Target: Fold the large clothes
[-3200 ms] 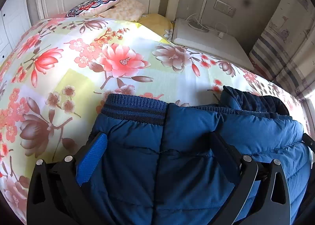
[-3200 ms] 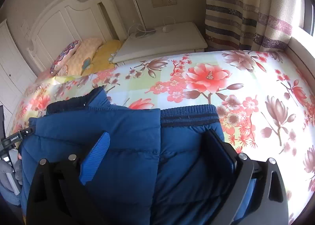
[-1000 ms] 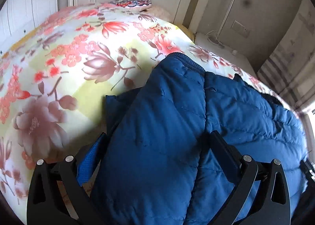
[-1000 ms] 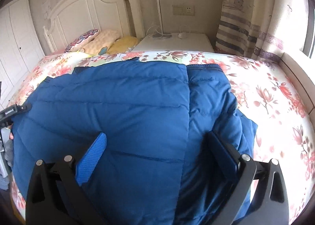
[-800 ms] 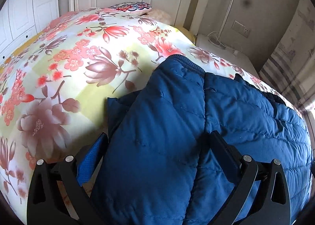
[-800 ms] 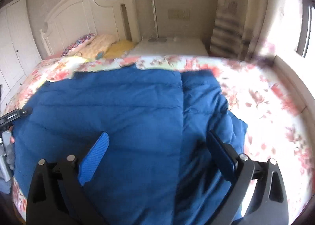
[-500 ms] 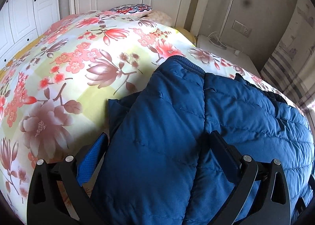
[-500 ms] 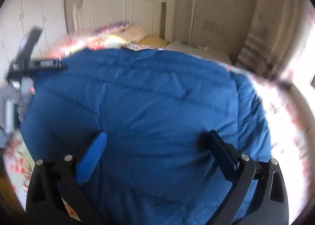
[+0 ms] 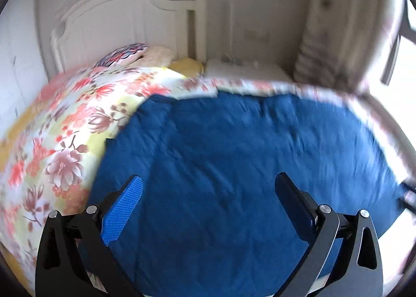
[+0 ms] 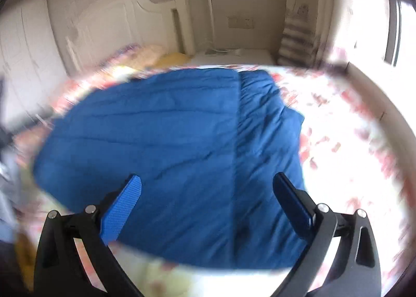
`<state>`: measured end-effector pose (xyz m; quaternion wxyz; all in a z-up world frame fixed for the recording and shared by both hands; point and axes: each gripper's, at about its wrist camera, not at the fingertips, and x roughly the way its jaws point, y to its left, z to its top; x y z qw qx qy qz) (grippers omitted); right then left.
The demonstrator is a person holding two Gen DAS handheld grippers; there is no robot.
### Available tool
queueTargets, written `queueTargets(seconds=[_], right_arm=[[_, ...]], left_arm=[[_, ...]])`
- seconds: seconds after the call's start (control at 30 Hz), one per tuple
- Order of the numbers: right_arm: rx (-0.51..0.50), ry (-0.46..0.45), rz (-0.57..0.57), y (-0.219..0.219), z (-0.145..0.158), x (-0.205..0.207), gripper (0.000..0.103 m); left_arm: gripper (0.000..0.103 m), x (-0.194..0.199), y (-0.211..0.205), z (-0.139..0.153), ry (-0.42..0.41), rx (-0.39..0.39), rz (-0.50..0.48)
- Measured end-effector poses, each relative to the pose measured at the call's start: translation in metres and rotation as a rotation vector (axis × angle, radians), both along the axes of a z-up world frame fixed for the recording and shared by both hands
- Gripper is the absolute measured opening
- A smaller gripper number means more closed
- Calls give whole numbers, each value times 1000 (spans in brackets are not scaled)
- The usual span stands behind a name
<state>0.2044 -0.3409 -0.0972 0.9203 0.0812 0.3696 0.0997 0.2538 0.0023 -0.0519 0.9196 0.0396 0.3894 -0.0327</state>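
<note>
Jacket (image 9: 234, 167) lies spread on the flowered bed (image 9: 65, 141), folded into a broad block toward the foot edge, headboard (image 9: 124, 19) beyond; left gripper (image 9: 208, 193) and right gripper (image 10: 206, 191) both hover above it, fingers (image 9: 124, 208) wide apart and holding nothing (both views are blurred); the next fold probably wants a firm pinch at the near hem corners, lifted evenly so the padding doesn't slump.
</note>
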Motion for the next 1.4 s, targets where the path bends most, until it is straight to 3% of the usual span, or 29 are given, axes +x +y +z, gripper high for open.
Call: queueTargets(seconds=[0.1, 0.17, 0.3, 0.37, 0.5, 0.67, 0.73, 0.77, 0.8, 0.83, 0.9, 0.97, 1.1, 1.2, 1.23, 1.27, 1.33, 1.4], right_arm=[[195, 37, 2, -15, -5, -37, 100], [269, 68, 10, -18, -13, -60, 100], [397, 167, -6, -21, -44, -76, 100], [406, 179, -41, -21, -52, -69, 101], [462, 106, -85, -18, -55, -20, 101], [540, 33, -311, -18, -52, 46, 99], [635, -9, -336, -25, -58, 53, 42], [720, -26, -343, -34, -66, 52, 33], [837, -55, -311, -45, -74, 48, 28], [871, -71, -296, -51, -75, 44, 27], [843, -129, -260, -58, -63, 27, 23], [802, -191, -252, -67, -47, 9, 23], [719, -261, -315, -100, -29, -27, 23], [653, -285, -358, -119, -21, -54, 23], [630, -288, -367, -122, -18, -61, 23], [603, -289, -369, -117, -16, -70, 23], [512, -298, -361, -106, -8, -80, 24], [433, -325, -340, -96, 4, -89, 24]], left_arm=[[99, 0, -4, -31, 68, 12, -12], [99, -6, 0, -38, 28, -13, -18], [99, -9, -3, -44, 11, 19, -36], [99, -7, -1, -45, 30, 10, -41], [99, -2, 4, -48, 51, -10, -66], [99, 3, 1, -50, 54, 21, -64], [99, 6, -1, -50, 49, 19, -55], [99, 7, -2, -49, 46, 24, -56], [99, 8, -4, -49, 46, 33, -54], [99, 9, -8, -48, 47, 43, -50], [99, 10, -18, -38, 67, 39, -36], [98, 1, -35, -21, 22, 19, -45], [98, -38, -101, 6, -69, 10, -211], [98, -72, -158, -14, -51, 100, -376], [98, -80, -173, -29, -51, 168, -388], [99, -82, -180, -43, -44, 187, -394], [98, -79, -170, -42, -4, 117, -394], [98, -76, -137, -22, 30, -27, -433]])
